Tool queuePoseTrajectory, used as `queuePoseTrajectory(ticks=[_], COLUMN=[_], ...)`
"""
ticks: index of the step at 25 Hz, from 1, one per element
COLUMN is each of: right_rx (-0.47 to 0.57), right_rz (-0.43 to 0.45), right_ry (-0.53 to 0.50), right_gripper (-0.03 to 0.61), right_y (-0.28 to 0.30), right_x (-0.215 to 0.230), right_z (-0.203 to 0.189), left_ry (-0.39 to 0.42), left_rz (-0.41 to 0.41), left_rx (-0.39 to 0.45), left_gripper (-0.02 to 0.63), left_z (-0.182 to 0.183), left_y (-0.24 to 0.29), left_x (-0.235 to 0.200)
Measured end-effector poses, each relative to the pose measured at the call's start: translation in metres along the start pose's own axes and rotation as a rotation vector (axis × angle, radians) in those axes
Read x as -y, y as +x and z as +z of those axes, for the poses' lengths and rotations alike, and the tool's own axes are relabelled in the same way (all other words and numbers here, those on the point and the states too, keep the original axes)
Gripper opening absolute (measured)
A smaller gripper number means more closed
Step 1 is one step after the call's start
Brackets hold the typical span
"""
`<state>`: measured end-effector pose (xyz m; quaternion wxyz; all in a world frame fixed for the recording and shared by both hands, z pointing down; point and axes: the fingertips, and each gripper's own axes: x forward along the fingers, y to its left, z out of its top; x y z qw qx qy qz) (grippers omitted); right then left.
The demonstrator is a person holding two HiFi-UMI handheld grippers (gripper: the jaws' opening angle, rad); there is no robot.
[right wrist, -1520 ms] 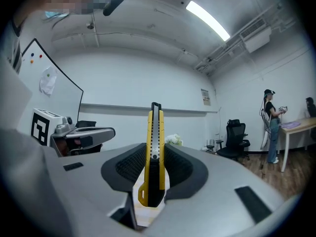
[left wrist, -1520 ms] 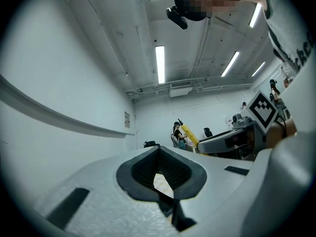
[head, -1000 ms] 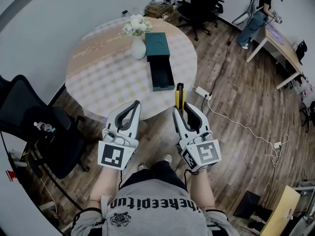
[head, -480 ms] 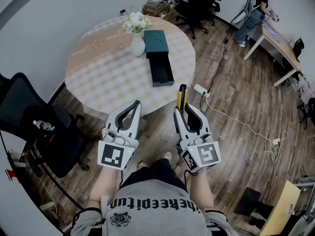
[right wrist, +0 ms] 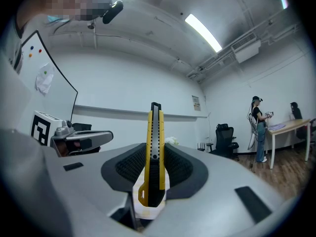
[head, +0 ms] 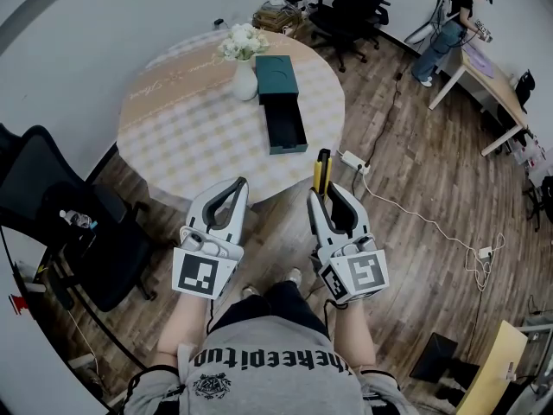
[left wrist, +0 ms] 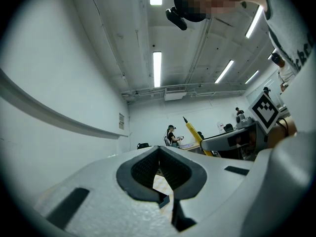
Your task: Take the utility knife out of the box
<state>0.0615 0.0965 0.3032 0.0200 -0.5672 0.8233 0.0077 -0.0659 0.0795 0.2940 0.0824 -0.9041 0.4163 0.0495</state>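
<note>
1. The right hand-held gripper (head: 325, 190) is clamped on the yellow utility knife (right wrist: 154, 147). The knife stands on edge between its pads, with its tip pointing away from the person.
2. The left hand-held gripper (head: 234, 185) has its tips together with nothing between them.
3. Both are held side by side, off the near edge of the round bench (head: 181, 145).
4. On the bench, the dark box (head: 276, 78) lies with its drawer slid out, well apart from the knife. A vase of white flowers (head: 244, 83) stands just beside it.

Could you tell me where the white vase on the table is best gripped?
Probably the narrow neck just below the flowers, coming level from the near side: the vase stands upright, its belly bulges, and the box crowds one side.
</note>
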Motion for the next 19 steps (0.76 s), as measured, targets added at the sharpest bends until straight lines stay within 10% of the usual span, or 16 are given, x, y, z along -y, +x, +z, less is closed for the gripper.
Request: queuePoseTrajectory(ticks=[19], right_rx=[0.007], right_rz=[-0.006], right_ry=[-0.015], right_gripper=[0.118], right_y=[0.005], right_x=[-0.0008], right_z=[0.0029], left_ry=[-0.005], left_rz=[-0.022], left_rx=[0.006], left_gripper=[0.017], left_z=[-0.0025], left_y=[0.0062], left_x=[-0.0023])
